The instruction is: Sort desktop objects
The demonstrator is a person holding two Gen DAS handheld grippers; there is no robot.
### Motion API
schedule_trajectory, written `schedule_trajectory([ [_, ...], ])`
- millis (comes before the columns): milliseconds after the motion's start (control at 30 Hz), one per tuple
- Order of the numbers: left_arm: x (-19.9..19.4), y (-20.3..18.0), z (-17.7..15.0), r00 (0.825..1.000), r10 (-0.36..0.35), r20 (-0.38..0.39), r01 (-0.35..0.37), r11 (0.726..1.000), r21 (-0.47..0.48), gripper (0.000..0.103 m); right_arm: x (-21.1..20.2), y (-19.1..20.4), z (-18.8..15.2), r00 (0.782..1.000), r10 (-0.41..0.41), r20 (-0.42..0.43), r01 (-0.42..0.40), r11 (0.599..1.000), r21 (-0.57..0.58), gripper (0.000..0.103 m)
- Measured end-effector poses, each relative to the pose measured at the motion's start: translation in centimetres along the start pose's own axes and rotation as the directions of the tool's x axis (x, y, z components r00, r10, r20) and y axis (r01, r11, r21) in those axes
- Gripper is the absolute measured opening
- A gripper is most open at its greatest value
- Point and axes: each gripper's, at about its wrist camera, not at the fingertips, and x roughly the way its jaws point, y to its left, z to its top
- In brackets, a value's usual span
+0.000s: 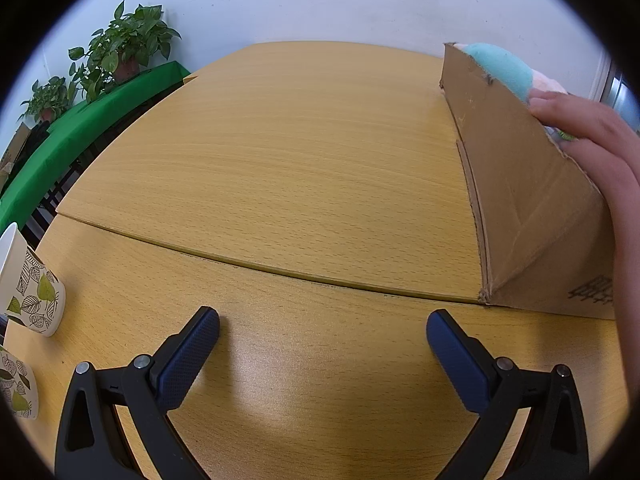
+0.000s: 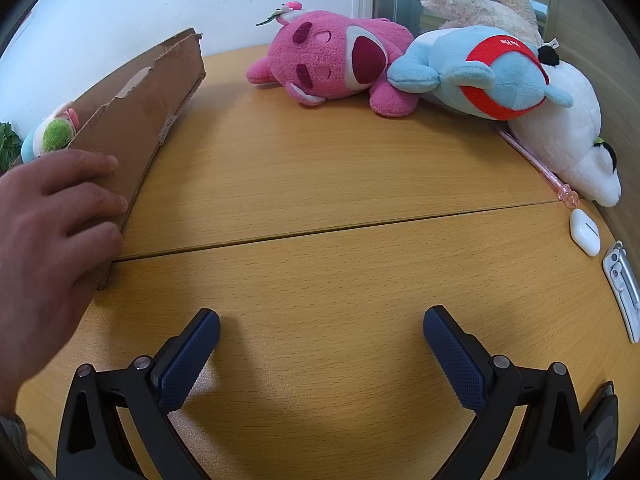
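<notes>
Both my grippers, left (image 1: 323,330) and right (image 2: 322,328), hover over bare tabletop (image 2: 320,184), fingers apart and empty; a hand (image 2: 52,216) steadies the box (image 2: 140,112); the toys (image 2: 336,68) lie beyond, so I'd reach right, grab the pink one mid-body.

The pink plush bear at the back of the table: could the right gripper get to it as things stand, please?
Probably yes. The right gripper is open and empty, and bare table lies between it and the pink plush bear. The cardboard box and the hand are off to the left.
</notes>
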Motion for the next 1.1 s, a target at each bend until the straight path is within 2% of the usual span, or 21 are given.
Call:
schedule_trajectory([
  [1100, -0.18, -0.05, -0.35, 1.000, -0.012, -0.002, 0.012, 1.000, 0.016, 0.103, 0.33, -0.13, -0.10, 1.000, -0.002, -0.001, 0.002, 1.000, -0.002, 0.103],
])
